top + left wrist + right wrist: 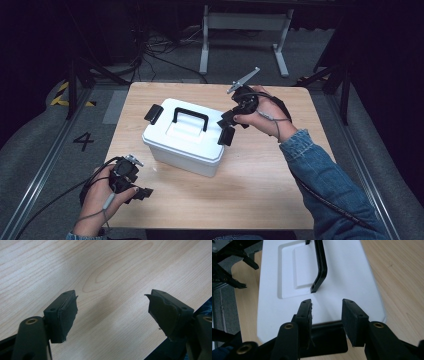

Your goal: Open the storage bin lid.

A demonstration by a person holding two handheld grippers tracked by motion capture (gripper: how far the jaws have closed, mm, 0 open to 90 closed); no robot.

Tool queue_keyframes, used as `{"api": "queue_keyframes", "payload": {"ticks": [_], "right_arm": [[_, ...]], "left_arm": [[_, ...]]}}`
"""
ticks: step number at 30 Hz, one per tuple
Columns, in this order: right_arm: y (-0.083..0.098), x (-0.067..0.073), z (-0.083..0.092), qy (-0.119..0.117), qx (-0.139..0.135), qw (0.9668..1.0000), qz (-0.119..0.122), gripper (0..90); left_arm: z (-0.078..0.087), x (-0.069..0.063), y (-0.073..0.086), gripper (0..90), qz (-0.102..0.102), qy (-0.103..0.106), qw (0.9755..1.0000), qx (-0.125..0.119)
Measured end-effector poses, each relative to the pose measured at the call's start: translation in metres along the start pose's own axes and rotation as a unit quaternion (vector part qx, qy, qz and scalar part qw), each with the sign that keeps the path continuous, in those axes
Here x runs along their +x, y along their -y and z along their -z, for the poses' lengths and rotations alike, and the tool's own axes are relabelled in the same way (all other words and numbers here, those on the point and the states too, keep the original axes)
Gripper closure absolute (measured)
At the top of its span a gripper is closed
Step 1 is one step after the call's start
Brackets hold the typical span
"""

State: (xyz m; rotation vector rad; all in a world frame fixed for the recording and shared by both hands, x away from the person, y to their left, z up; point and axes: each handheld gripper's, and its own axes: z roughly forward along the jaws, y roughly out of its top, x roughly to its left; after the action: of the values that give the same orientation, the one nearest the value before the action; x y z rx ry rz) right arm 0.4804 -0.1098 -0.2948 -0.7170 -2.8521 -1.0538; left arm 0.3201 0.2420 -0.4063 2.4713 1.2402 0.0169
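White plastic storage box (182, 137) with a black carry handle (190, 117) sat around the middle of the light wooden counter (250, 195), lid on. Right claw (227, 126) was hovering at the box's right-end black latch (325, 338), jaws partly spread and not pinching anything. Left claw (142, 192) was down by the near-left counter edge, well apart from the box, jaws spread wide over bare wood.

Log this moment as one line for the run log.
right gripper: open, at box latch | left gripper: open, over table
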Motion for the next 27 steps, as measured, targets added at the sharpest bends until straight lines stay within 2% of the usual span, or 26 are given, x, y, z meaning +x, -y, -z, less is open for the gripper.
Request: {"api": "queue_keyframes", "payload": {"ticks": [7, 9, 11, 17, 21, 27], "right_arm": [[-0.01, -0.004, -0.015, -0.006, -0.005, 1.0, 0.001, 61.4], [-0.014, -0.005, -0.02, -0.01, -0.004, 0.9999, 0.0, 61.6], [-0.016, -0.005, -0.024, -0.012, -0.003, 0.9999, 0.0, 61.7], [-0.024, -0.007, -0.036, -0.022, -0.002, 0.9997, -0.008, 62.8], [-0.031, -0.004, -0.044, -0.032, -0.002, 0.9994, -0.013, 63.7], [-0.041, 0.0, -0.052, -0.03, 0.007, 0.9995, -0.004, 64.8]], "left_arm": [[-0.001, 0.001, 0.001, 23.9, 0.0, 0.0, 1.0, 0.001], [-0.001, 0.002, 0.001, 24.3, 0.011, -0.001, 0.9999, 0.008], [-0.001, 0.003, 0.001, 24.9, 0.013, -0.005, 0.9999, 0.009], [-0.002, 0.003, 0.0, 24.9, 0.011, -0.001, 0.9999, 0.011], [-0.004, 0.005, 0.0, 24.9, 0.018, 0.001, 0.9997, 0.015], [-0.004, 0.006, 0.0, 24.9, 0.018, 0.002, 0.9997, 0.014]]}}
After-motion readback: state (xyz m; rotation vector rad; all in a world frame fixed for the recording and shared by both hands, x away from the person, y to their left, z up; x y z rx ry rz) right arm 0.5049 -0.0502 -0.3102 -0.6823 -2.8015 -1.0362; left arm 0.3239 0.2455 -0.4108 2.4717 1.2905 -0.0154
